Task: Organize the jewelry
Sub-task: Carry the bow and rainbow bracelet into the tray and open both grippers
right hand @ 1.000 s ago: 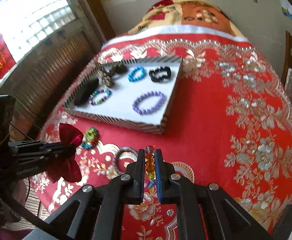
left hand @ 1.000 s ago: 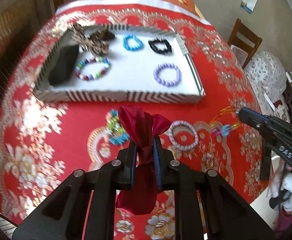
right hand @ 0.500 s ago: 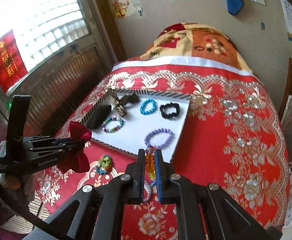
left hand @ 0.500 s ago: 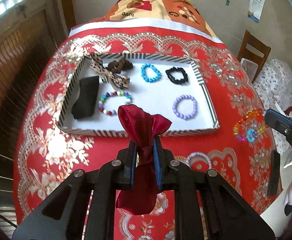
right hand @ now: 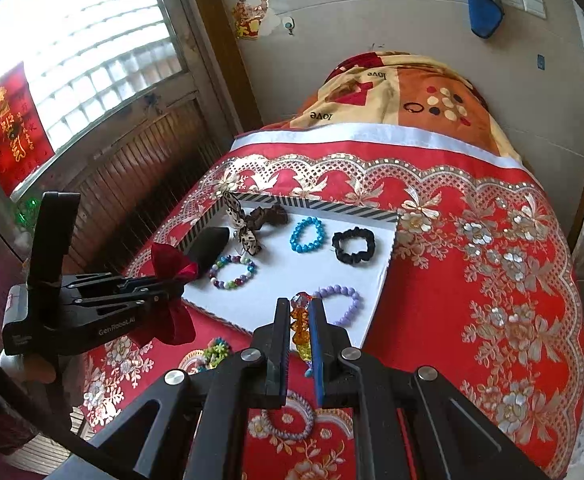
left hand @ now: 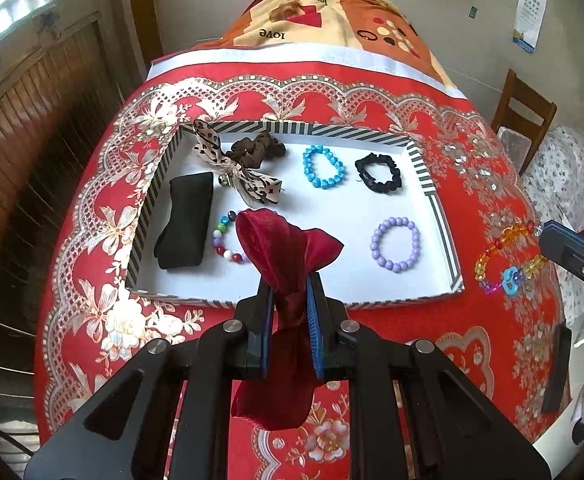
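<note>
My left gripper is shut on a dark red ribbon bow, held in the air just in front of the near rim of the striped tray. In the right wrist view the same left gripper and red bow hang at the tray's near left corner. My right gripper is shut on a rainbow bead bracelet, which dangles right of the tray in the left wrist view as the rainbow bracelet. The tray holds a purple bracelet, a blue bracelet, a black scrunchie and a multicolour bracelet.
A leopard-print bow, a brown scrunchie and a black cloth piece also lie in the tray. On the red tablecloth near me lie a pale beaded bracelet and a green-blue beaded piece. A wooden chair stands right.
Both grippers rose and drew toward the tray with their loads. The tray now sits closer under the red bow, and the loose bracelets on the cloth slid out of the left wrist view.
</note>
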Demonstrator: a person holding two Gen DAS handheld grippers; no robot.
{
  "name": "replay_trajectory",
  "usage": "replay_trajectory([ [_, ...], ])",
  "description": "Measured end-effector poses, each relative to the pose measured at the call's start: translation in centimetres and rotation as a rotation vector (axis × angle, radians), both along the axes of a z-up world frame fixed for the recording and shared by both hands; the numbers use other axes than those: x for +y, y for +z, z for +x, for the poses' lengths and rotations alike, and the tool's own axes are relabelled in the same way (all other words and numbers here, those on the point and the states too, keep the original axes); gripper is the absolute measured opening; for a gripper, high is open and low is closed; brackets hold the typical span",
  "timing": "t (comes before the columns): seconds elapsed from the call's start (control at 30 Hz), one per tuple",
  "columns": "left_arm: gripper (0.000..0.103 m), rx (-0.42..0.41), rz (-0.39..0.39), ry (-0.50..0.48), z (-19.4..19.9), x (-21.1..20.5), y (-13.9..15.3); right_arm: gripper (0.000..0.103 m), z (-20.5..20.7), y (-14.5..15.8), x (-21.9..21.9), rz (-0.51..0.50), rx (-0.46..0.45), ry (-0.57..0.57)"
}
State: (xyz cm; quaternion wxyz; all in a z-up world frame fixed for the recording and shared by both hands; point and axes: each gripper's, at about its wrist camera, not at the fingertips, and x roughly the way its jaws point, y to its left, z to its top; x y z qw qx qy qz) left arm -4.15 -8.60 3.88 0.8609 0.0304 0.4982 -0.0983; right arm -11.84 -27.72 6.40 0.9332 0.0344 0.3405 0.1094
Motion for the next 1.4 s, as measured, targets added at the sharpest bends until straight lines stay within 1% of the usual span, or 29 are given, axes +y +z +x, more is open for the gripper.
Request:
replay_trajectory([
  [0.27,0.014,0.005,0.014,-0.004,1.7,0.1,-0.6,0.008,2.2,-0.3,0.4,0.010,0.015,0.007],
  [0.83,0.014,0.039,0.018,-0.010,4.3,0.2,-1.8,0.008,5.8,-1.1,1.2,0.012,0.049,0.016],
  [1.17,0.014,0.096,-0.011,-0.004,5.9,-0.1,-3.7,0.008,8.9,-2.4,2.2,0.027,0.087,0.035],
  [1.4,0.014,0.149,-0.031,0.012,7.0,-0.1,-5.5,0.008,12.1,-4.2,3.5,0.070,0.141,0.070],
])
